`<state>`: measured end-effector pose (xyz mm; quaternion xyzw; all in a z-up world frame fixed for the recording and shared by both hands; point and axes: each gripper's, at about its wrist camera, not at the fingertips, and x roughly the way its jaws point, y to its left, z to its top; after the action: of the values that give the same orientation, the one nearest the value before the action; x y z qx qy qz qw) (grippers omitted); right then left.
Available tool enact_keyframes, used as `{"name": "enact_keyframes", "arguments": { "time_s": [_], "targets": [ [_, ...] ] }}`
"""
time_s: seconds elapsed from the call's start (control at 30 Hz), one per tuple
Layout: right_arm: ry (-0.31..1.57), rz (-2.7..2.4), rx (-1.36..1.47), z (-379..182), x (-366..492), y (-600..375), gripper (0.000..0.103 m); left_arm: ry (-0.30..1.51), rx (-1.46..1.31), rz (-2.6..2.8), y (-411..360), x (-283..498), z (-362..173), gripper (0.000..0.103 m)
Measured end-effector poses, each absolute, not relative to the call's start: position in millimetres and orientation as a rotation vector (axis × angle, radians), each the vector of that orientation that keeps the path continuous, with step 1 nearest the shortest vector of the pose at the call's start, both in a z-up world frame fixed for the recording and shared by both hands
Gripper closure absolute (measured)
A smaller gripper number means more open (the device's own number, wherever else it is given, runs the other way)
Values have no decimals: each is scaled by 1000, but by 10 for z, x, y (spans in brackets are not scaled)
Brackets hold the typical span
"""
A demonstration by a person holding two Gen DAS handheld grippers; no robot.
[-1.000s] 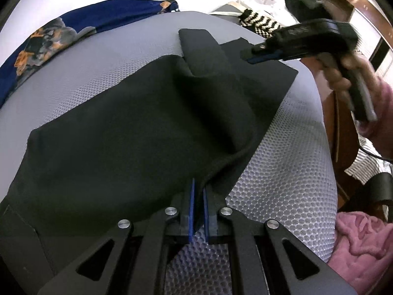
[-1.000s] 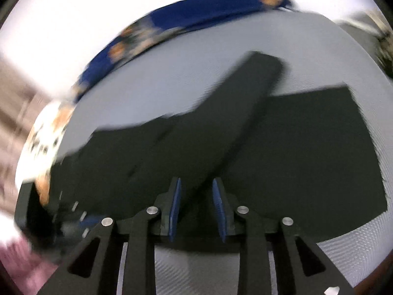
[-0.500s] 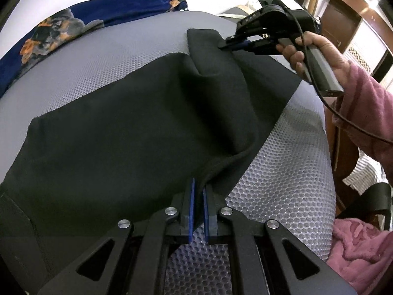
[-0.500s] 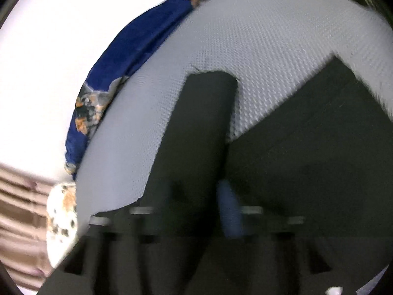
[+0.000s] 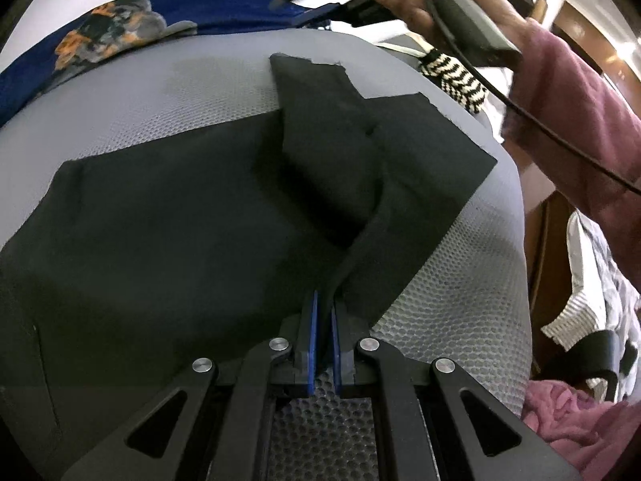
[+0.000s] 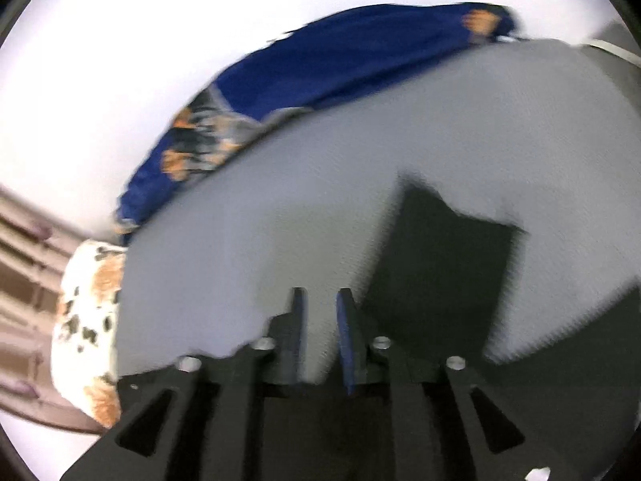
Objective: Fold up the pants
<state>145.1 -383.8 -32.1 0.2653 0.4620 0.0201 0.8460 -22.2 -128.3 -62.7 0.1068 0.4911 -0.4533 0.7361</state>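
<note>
Black woven-cloth pants (image 5: 208, 216) lie flat on the grey honeycomb-mesh bed cover (image 5: 452, 320), one raised fold pinched in the left gripper (image 5: 322, 320), while the right gripper (image 6: 320, 320), empty and opening, hovers beyond their far edge.

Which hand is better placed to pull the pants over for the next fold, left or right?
Left, probably. The left gripper is shut on the black pants, while the right gripper is opening with nothing between its fingers.

You see black pants (image 5: 192, 216) on a grey mesh surface (image 5: 460, 320). The blanket (image 5: 120, 32) is dark blue with orange print, and the sleeve (image 5: 581, 128) is maroon.
</note>
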Motion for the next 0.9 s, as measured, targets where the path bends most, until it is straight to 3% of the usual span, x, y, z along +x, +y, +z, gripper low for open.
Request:
{"name": "enact_keyframes", "arguments": {
  "time_s": [0.27, 0.5, 0.9],
  "targets": [
    [951, -55, 556, -260, 1368, -4169, 67, 1136, 177, -995, -1217, -141, -758, 97],
    [972, -123, 702, -630, 1162, -4737, 67, 1158, 166, -1005, -1219, -113, -796, 97],
    [969, -89, 805, -1140, 1491, -4850, 80, 1173, 176, -986, -1244, -102, -798, 97]
  ]
}}
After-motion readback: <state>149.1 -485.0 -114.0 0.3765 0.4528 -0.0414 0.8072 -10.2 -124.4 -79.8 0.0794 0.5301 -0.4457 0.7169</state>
